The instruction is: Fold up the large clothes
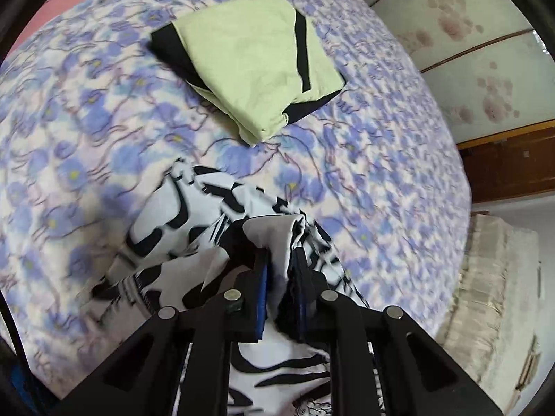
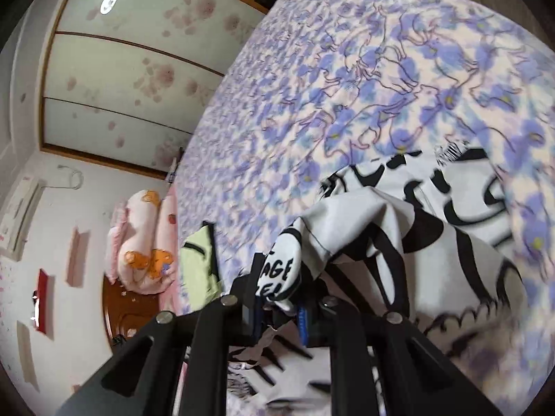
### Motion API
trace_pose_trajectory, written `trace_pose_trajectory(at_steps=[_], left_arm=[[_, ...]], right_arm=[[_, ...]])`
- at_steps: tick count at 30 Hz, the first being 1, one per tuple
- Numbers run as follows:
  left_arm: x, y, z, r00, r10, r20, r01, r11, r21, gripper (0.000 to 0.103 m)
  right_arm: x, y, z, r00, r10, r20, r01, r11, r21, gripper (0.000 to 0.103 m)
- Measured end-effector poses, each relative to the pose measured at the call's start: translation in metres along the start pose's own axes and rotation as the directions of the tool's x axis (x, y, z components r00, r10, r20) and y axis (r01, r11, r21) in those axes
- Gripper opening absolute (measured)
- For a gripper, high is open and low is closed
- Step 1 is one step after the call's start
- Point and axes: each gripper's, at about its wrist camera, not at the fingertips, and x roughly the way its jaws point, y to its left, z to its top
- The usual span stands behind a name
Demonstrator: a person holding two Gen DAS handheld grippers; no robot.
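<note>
Lying ahead of the left gripper (image 1: 280, 274) on the bed (image 1: 381, 145), a folded green garment (image 1: 249, 62) with black trim sits well apart from the work, with nothing between it and the gripper but floral bedspread. Beyond the bed's edge stand sliding wardrobe doors (image 1: 461, 55); in the right wrist view, pink pillows (image 2: 142, 242) pile up to the left of the right gripper (image 2: 281, 298). The black-and-white patterned garment (image 1: 194, 222) drapes from both grippers down onto the bed. The left gripper pinches a bunched fold between its blue pads. The right gripper, tilted sideways, seems to clamp another edge of the same cloth, though blur and bunched fabric partly hide its pads.
</note>
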Motion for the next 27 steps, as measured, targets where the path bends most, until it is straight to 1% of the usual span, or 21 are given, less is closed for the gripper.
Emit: trace_pose_trajectory(at_steps=[2,5,7,11,13,15,17,21,24,25,27], left_arm=[[0.033,-0.007,0.009,0.999,0.036,-0.004,-0.036,0.999,0.003,0.011],[0.071,-0.015,0.02,0.996,0.083,-0.021,-0.083,0.996,0.008,0.01],[0.089,-0.018,0.025,0.995,0.1,-0.026,-0.1,0.995,0.011,0.01],[0.122,-0.027,0.037,0.989,0.144,-0.024,-0.144,0.989,0.019,0.01],[0.139,-0.031,0.044,0.986,0.167,-0.022,-0.167,0.986,0.017,0.009],[0.15,-0.033,0.05,0.984,0.179,-0.01,-0.179,0.984,0.021,0.008],[0.159,-0.036,0.053,0.979,0.201,0.022,-0.202,0.978,0.047,0.007],[0.172,-0.045,0.052,0.971,0.229,0.065,-0.235,0.965,0.119,0.006],[0.172,-0.056,0.049,0.964,0.244,0.108,-0.261,0.948,0.181,0.007],[0.169,-0.059,0.048,0.964,0.243,0.112,-0.261,0.945,0.196,0.006],[0.159,-0.065,0.047,0.971,0.216,0.105,-0.234,0.948,0.215,0.006]], right_arm=[[0.024,-0.01,0.01,0.999,-0.034,-0.01,0.034,0.999,-0.004,0.015],[0.066,-0.029,0.029,0.996,-0.08,-0.032,0.08,0.997,0.014,0.015],[0.084,-0.038,0.037,0.994,-0.099,-0.047,0.1,0.995,0.029,0.015],[0.124,-0.055,0.052,0.984,-0.163,-0.078,0.166,0.985,0.039,0.015],[0.14,-0.064,0.057,0.979,-0.178,-0.099,0.185,0.981,0.061,0.015],[0.153,-0.07,0.061,0.973,-0.202,-0.11,0.209,0.977,0.05,0.014],[0.163,-0.073,0.061,0.97,-0.219,-0.111,0.224,0.974,0.035,0.015],[0.177,-0.089,0.061,0.977,-0.177,-0.116,0.184,0.982,0.046,0.015],[0.173,-0.089,0.062,0.98,-0.154,-0.127,0.158,0.987,0.015,0.015],[0.172,-0.089,0.063,0.979,-0.153,-0.132,0.155,0.988,0.01,0.015],[0.17,-0.085,0.065,0.973,-0.173,-0.152,0.176,0.984,0.007,0.016]])
